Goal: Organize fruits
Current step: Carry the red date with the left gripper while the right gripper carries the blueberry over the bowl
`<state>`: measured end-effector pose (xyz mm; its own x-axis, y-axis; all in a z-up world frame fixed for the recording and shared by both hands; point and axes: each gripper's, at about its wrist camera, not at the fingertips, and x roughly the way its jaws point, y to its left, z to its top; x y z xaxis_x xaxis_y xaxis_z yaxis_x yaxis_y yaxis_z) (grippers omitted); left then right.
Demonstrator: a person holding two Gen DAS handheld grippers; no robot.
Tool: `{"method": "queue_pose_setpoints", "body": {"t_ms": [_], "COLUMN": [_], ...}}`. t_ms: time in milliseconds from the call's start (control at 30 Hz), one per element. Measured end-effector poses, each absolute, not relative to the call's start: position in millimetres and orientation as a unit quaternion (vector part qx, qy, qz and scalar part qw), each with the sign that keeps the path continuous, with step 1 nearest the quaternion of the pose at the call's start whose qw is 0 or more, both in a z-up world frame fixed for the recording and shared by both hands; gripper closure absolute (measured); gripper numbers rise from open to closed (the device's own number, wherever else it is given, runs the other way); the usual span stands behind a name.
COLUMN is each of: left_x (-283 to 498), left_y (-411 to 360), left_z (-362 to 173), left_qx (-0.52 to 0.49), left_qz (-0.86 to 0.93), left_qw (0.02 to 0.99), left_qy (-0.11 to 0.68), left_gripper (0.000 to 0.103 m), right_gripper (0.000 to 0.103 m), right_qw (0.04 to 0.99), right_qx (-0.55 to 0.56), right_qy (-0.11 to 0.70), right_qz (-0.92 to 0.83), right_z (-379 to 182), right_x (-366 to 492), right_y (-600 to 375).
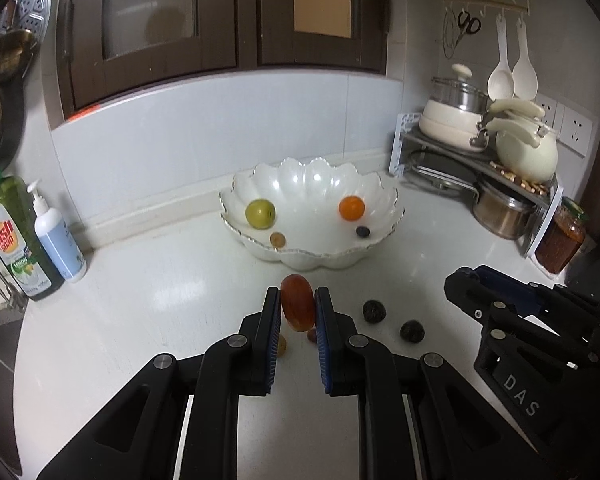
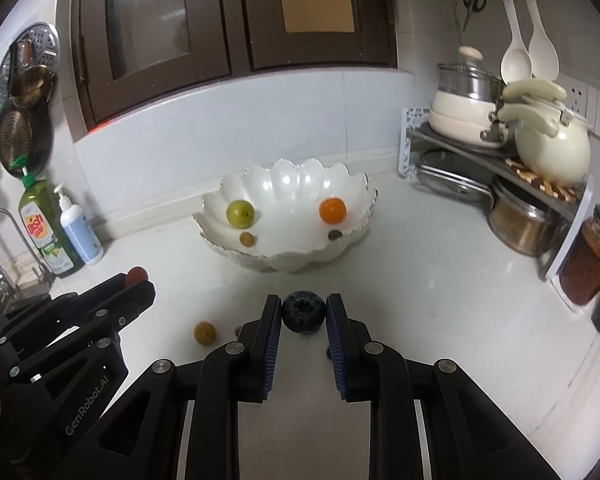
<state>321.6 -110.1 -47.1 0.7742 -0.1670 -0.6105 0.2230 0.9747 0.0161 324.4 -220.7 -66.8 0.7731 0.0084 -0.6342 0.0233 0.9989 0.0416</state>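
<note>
A red grape [image 1: 297, 303] sits pinched between the left jaws above the counter [image 1: 139, 300], a dark blueberry [image 2: 304, 312] between the right jaws. The white scalloped bowl [image 1: 312, 258] holds a green fruit [image 1: 260, 212], an orange one [image 1: 351, 208], a small tan one [image 1: 277, 239] and a blueberry [image 1: 362, 231]. Two dark wrinkled fruits [image 1: 374, 311] lie on the counter.

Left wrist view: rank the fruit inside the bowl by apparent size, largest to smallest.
1. Green fruit
2. Orange, close to the green one, slightly smaller
3. Small tan fruit
4. Blueberry; these last two look about alike, so I won't rank them firmly.
</note>
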Motion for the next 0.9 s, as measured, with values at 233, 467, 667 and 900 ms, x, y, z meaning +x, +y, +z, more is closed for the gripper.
{"method": "queue_pose_setpoints", "body": {"t_ms": [233,467,667,900], "left_x": [323.3,330.8,342.4,359.2], "left_y": [-111.1,-110.6,-108.6,-107.9], "left_z": [-31.9,-19.0,-8.9,-2.4], "left_qx": [0.05,0.047,0.044,0.048], "left_qz": [-0.102,-0.113,-0.11,-0.112], "left_qw": [0.948,0.951,0.953,0.953], "left_qy": [0.296,0.284,0.278,0.278], "left_gripper": [0.085,0.085,0.085,0.085], "right_gripper": [0.079,0.079,0.079,0.079], "right_qw": [0.949,0.955,0.956,0.954], "right_qx": [0.018,0.019,0.017,0.02], "right_qy": [0.315,0.297,0.293,0.3], "right_qz": [0.0,0.002,0.001,0.006], "right_z": [-50.5,-37.4,-29.6,-28.0], "right_x": [327.9,336.0,348.4,366.8], "right_y": [-216.8,-216.5,-214.8,-214.7]}}
